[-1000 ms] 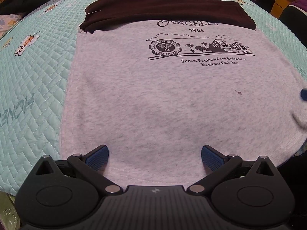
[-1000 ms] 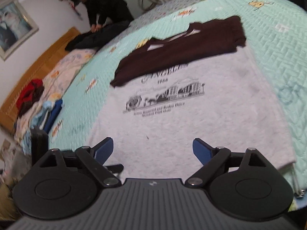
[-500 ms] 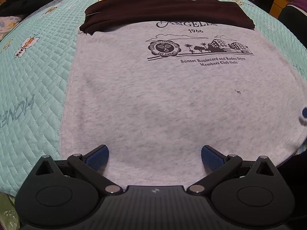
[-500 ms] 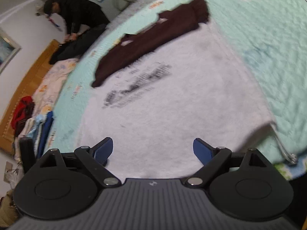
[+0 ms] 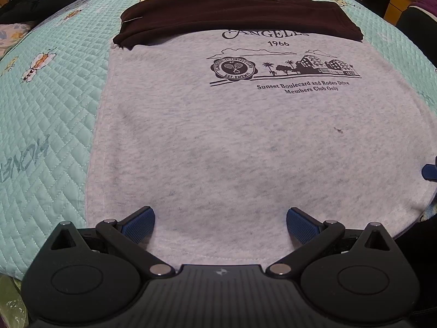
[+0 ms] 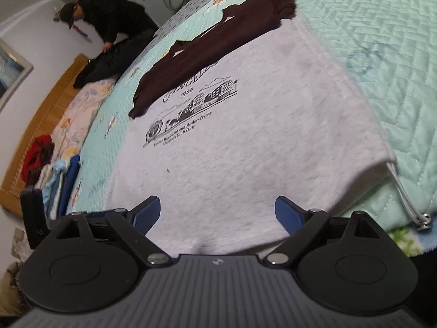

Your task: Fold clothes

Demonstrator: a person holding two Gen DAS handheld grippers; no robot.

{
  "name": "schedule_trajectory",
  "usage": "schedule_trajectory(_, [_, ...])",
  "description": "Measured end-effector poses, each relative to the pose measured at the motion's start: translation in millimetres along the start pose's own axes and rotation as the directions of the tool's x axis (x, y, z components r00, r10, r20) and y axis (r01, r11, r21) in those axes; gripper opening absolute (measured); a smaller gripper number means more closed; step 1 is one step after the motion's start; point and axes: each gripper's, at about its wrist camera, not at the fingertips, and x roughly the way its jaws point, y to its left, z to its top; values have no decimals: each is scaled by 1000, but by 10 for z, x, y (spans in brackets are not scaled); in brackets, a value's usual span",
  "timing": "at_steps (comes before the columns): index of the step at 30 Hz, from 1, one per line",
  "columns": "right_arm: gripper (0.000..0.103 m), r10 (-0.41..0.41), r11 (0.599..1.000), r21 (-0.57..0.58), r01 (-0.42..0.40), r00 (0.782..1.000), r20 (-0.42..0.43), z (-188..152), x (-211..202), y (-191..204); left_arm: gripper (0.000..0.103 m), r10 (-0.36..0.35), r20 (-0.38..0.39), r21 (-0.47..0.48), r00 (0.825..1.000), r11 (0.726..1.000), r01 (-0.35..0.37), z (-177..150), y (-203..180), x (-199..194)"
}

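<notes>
A light grey sweatshirt (image 5: 232,142) with a black "Angeles 1966" print lies flat on the bed, its dark brown sleeves (image 5: 235,13) folded across the top. My left gripper (image 5: 220,218) is open, low over the near hem. My right gripper (image 6: 217,210) is open over the hem at the garment's right corner (image 6: 382,161). The grey sweatshirt (image 6: 245,136) and brown sleeves (image 6: 218,43) show in the right wrist view. The right gripper's blue fingertip (image 5: 430,170) shows at the left view's right edge.
A mint quilted bedspread (image 5: 49,114) covers the bed. A drawstring with a metal tip (image 6: 420,218) hangs at the bed edge. A person in black (image 6: 109,19) bends over dark clothes at the far end. A pile of clothes (image 6: 41,158) lies to the left.
My right gripper has swung right and down toward the hem's right corner. My left gripper has edged slightly closer to the hem. Both stay open.
</notes>
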Motion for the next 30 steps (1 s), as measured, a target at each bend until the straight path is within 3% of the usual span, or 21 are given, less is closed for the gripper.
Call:
schedule_trajectory(10, [92,44,994,103,-48,998,40,-18,-37,-146,103,3,-14,-16,1000,1000,-3,16,37,18])
schedule_trajectory(20, [92,28,992,120,-32,999,36,4,-52,-98,103,10,-20,-18,1000,1000,-10,13,36,30])
schedule_trajectory(25, [92,25,999,31,-27,999,46,65,-75,156,103,13,-20,-18,1000,1000,-13,14,33,36])
schedule_trajectory(30, [92,5,988,-153,3,999,51,91,-49,470,103,14,-21,-16,1000,1000,-14,23,34,35])
